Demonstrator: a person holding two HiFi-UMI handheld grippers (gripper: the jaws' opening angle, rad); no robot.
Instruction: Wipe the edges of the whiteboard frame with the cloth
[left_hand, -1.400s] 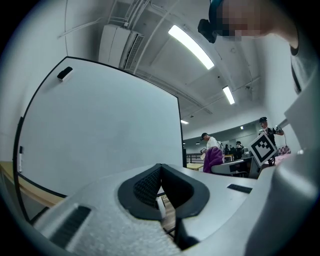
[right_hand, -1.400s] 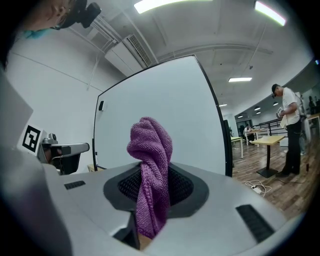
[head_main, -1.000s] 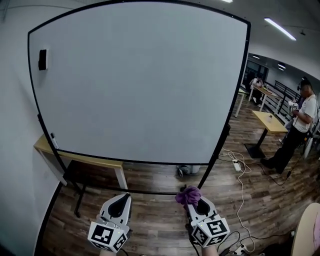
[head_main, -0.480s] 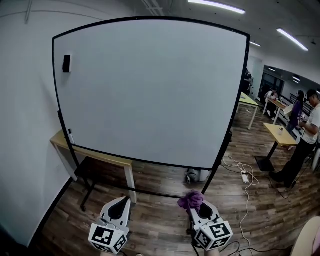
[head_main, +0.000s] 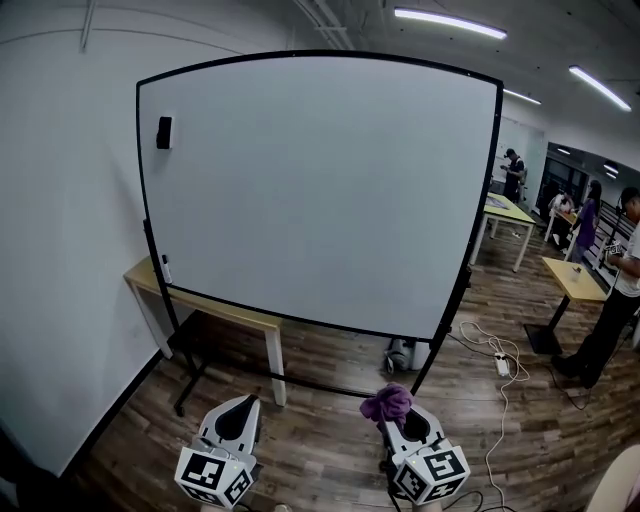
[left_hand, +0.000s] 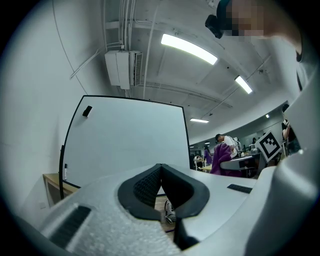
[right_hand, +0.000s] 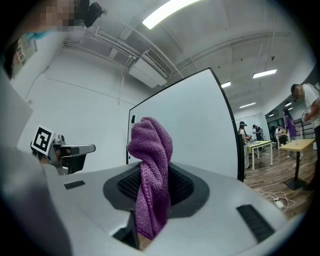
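A large whiteboard with a thin black frame stands on a black wheeled stand against the wall, well ahead of both grippers. My right gripper is held low at the bottom right, shut on a bunched purple cloth that sticks up past its tips; the cloth fills the middle of the right gripper view. My left gripper hangs at the bottom left, jaws shut with nothing in them. Neither gripper touches the board.
A black eraser clings to the board's upper left. A wooden table stands behind the board's lower left. A white power cable trails on the wood floor at right. Several people and desks are at the far right.
The view has drawn back and tilted up: the whiteboard looks smaller and shifted right, with its top edge and the ceiling lights showing. Both grippers keep their places, the cloth still held.
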